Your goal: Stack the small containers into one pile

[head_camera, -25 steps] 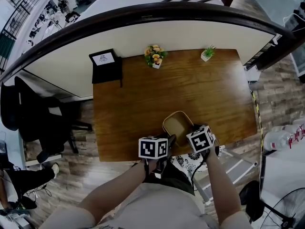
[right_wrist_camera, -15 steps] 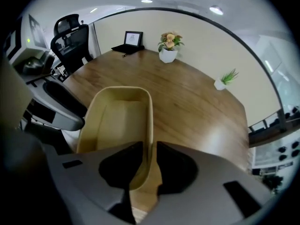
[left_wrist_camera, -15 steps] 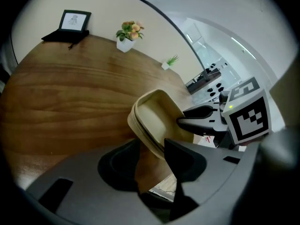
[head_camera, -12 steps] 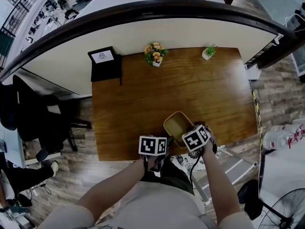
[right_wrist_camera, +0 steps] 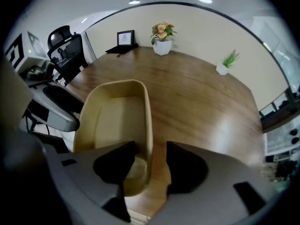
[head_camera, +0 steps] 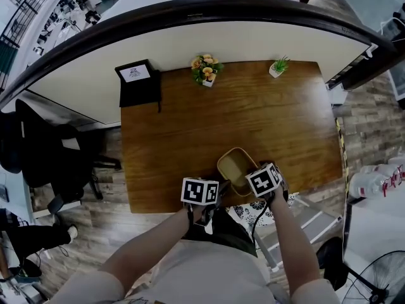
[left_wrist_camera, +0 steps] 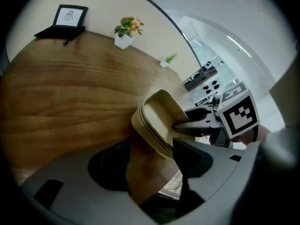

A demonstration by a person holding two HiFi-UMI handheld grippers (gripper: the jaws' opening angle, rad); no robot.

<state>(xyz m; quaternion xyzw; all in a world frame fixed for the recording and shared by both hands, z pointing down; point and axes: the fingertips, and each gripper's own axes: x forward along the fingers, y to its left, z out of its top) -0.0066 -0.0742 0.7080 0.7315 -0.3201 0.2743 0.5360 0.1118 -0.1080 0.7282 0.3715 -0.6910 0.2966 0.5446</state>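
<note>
A beige stack of nested small containers rests on the wooden table near its front edge. My left gripper sits at the stack's near-left corner. Its jaws have just been opening and now stand wide, with the corner between them and clear of the pads. My right gripper straddles the stack's right wall. Its jaws have also just been opening, and a gap shows beside the wall. The right gripper's marker cube appears in the left gripper view.
At the table's far edge stand a flower pot, a small green plant and a black picture stand. A black office chair is left of the table. The person's body is close to the front edge.
Both grippers have sunk slightly at the table's front edge together with the beige stack. The stack now rests on the wood and the rest of the scene is unchanged.
</note>
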